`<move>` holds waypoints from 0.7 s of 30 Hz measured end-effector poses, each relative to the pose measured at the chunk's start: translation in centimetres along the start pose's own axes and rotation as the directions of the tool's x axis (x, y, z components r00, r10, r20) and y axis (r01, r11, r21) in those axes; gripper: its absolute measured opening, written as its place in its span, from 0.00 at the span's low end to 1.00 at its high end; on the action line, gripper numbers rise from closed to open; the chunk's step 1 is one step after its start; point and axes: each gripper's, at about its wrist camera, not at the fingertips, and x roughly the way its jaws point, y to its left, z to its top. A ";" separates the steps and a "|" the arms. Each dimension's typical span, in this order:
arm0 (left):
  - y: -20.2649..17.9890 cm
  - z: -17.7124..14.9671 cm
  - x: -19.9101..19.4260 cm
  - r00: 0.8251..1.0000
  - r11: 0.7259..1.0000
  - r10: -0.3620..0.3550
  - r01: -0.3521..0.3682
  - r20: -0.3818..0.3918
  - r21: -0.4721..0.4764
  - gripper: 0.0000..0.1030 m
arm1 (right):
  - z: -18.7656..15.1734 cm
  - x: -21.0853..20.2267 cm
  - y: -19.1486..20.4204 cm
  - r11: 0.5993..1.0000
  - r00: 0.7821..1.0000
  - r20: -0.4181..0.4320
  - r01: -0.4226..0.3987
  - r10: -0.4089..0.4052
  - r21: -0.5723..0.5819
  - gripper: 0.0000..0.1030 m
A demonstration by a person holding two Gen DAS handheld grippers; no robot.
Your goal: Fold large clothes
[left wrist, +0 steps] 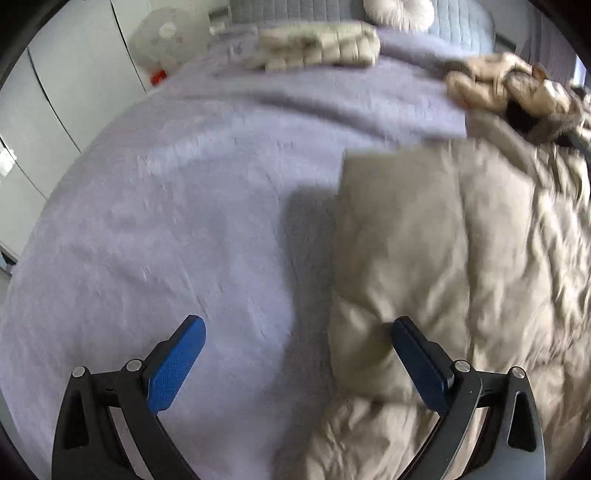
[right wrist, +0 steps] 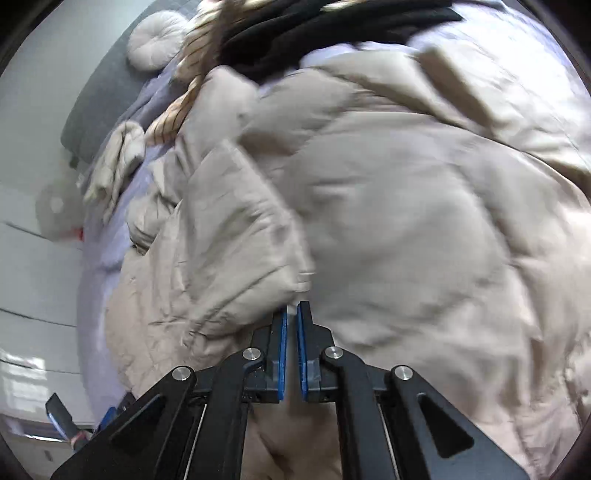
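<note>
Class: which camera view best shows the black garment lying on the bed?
The right wrist view: the black garment spreads across the top, beyond the beige padded coat. The left wrist view shows only a small dark patch among far clothes, too blurred to identify.

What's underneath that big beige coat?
The beige coat lies on a lilac blanket that covers the bed and shows bare beside it. What lies directly under the coat, and under the blanket, is covered.
</note>
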 end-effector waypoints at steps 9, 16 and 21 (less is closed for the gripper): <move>0.2 6.0 2.2 1.000 0.995 -0.022 0.022 -0.002 -0.099 0.99 | 3.3 1.3 0.9 0.959 0.961 -0.025 -0.274 0.276 0.068 0.58; -4.2 4.8 5.1 0.999 1.000 0.031 -0.031 -0.023 0.008 0.99 | 2.2 2.5 0.1 0.996 0.996 -0.024 -0.089 0.089 -0.006 0.09; -4.8 5.0 5.5 0.997 0.998 0.062 -0.061 -0.040 0.010 0.99 | 2.6 2.8 -0.6 0.994 0.993 -0.047 -0.107 0.106 -0.016 0.10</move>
